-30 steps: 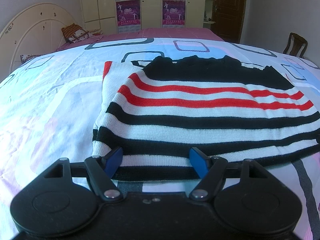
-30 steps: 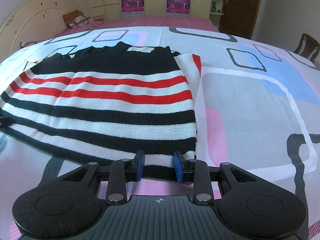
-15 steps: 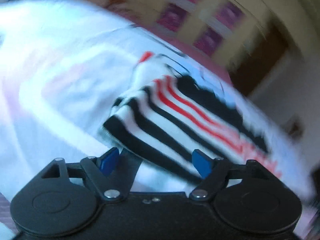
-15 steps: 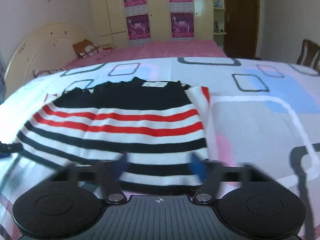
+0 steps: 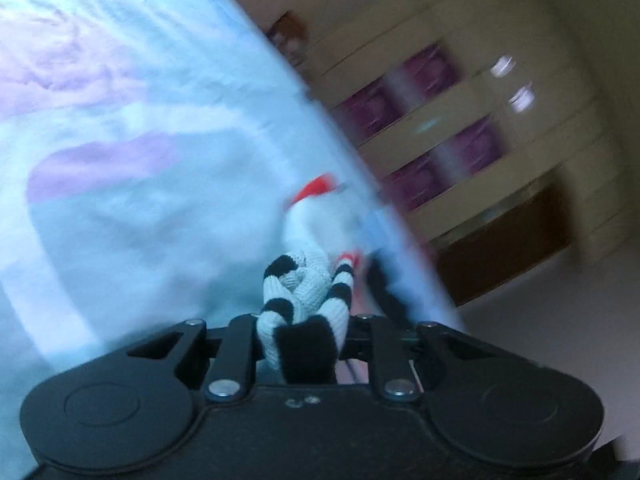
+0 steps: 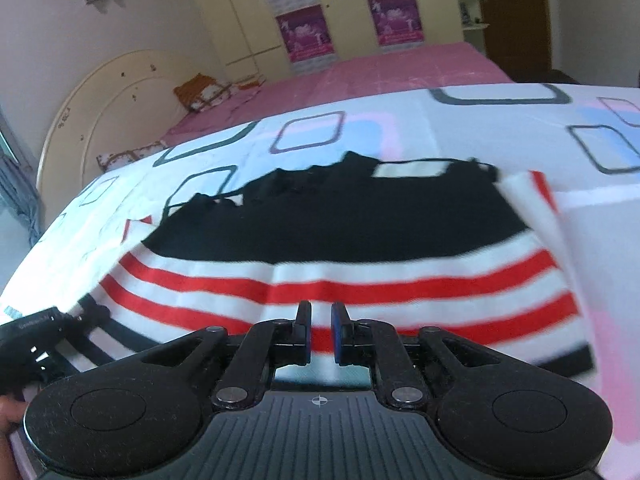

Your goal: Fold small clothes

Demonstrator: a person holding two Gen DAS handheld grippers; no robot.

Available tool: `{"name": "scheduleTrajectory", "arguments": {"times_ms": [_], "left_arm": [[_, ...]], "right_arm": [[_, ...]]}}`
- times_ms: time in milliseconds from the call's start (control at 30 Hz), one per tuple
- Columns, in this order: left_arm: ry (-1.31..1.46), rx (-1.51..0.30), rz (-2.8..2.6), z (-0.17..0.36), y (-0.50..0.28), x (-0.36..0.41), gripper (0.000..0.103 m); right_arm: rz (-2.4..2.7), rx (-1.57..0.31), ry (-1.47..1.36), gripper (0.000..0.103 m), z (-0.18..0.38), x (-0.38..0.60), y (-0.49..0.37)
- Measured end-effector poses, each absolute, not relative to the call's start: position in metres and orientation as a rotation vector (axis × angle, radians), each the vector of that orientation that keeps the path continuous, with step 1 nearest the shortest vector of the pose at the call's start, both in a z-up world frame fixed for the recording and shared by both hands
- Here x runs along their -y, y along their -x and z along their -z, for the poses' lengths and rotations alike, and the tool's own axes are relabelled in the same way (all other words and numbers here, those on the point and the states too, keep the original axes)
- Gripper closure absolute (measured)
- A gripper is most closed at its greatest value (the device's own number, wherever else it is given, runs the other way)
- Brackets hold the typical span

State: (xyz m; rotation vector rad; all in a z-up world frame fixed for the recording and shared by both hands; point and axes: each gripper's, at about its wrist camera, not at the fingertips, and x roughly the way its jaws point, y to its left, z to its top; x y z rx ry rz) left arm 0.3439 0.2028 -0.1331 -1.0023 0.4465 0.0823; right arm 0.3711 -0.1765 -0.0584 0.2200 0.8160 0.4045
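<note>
Our left claw (image 5: 302, 344) was closing, clenched on a bunched corner of the black, white and red striped knitted sweater (image 6: 340, 256), which lay on the white patterned bedsheet (image 6: 460, 128). Our right claw (image 6: 321, 332) was closing above the sweater's near edge, nothing visibly between its pads.

Sweater (image 6: 344, 264) striped white, red and black with a solid black top, bedsheet (image 6: 500, 136) white with grey-outlined squares, pink and blue patches, purple posters (image 6: 304, 32) upper centre
</note>
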Motion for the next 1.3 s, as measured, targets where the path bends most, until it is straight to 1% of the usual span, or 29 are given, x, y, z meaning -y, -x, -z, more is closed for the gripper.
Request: {"name": "scheduleTrajectory", "arguments": {"times_ms": [33, 100, 167, 200, 300, 367, 467, 567, 633, 700, 833, 967, 1067, 1100, 1133, 1167, 1200, 1233, 1300], "left_arm": [[0.985, -0.426, -0.057, 0.127, -0.341, -0.201, 0.085], [0.938, -0.44, -0.051, 0.129, -0.341, -0.201, 0.085], [0.95, -0.55, -0.102, 0.151, -0.35, -0.208, 0.085], [1.005, -0.52, -0.085, 0.157, -0.349, -0.213, 0.085], [0.954, -0.542, -0.082, 0.151, -0.354, -0.209, 0.085], [0.989, -0.531, -0.077, 0.148, -0.354, -0.21, 0.085], [0.976, -0.486, -0.049, 0.132, -0.353, -0.203, 0.085], [0.895, -0.446, 0.022, 0.1, -0.358, -0.178, 0.085], [0.828, -0.437, 0.084, 0.077, -0.367, -0.151, 0.085], [0.758, -0.448, 0.149, 0.054, -0.372, -0.118, 0.085], [0.643, -0.516, 0.239, 0.029, -0.387, -0.042, 0.085], [0.564, -0.612, 0.306, 0.036, -0.402, 0.037, 0.085], [0.481, -0.755, 0.37, 0.068, -0.417, 0.101, 0.083], [0.428, -0.851, 0.422, 0.083, -0.425, 0.123, 0.074], [0.38, -0.939, 0.434, 0.092, -0.428, 0.137, 0.073], [0.353, -0.939, 0.425, 0.09, -0.42, 0.141, 0.071], [0.358, -0.905, 0.449, 0.081, -0.412, 0.137, 0.069], [0.389, -0.87, 0.483, 0.072, -0.404, 0.126, 0.067], [0.424, -0.809, 0.444, 0.053, -0.394, 0.093, 0.068]], "right_arm": [[-0.411, -0.808, -0.219, 0.092, 0.057, 0.173, -0.373], [-0.445, -0.794, -0.226, 0.092, 0.057, 0.166, -0.377], [-0.447, -0.83, -0.165, 0.092, 0.071, 0.154, -0.385], [-0.429, -0.878, -0.118, 0.094, 0.083, 0.148, -0.39], [-0.435, -0.858, -0.09, 0.095, 0.085, 0.144, -0.392], [-0.44, -0.85, -0.091, 0.095, 0.088, 0.145, -0.392], [-0.446, -0.85, -0.119, 0.095, 0.091, 0.15, -0.393], [-0.465, -0.851, -0.134, 0.095, 0.09, 0.154, -0.392], [-0.493, -0.866, -0.182, 0.095, 0.087, 0.164, -0.396], [-0.509, -0.87, -0.287, 0.094, 0.084, 0.183, -0.399], [-0.455, -0.785, -0.426, 0.094, 0.065, 0.247, -0.395], [-0.357, -0.714, -0.492, 0.094, 0.047, 0.325, -0.387], [-0.29, -0.716, -0.538, 0.094, 0.046, 0.375, -0.382], [-0.277, -0.731, -0.554, 0.094, 0.049, 0.391, -0.381], [-0.27, -0.747, -0.562, 0.09, 0.051, 0.402, -0.38], [-0.248, -0.767, -0.568, 0.076, 0.052, 0.409, -0.38], [-0.239, -0.77, -0.583, 0.037, 0.052, 0.418, -0.377], [-0.264, -0.739, -0.599, 0.028, 0.049, 0.425, -0.373], [-0.331, -0.731, -0.606, 0.028, 0.044, 0.427, -0.369]]}}
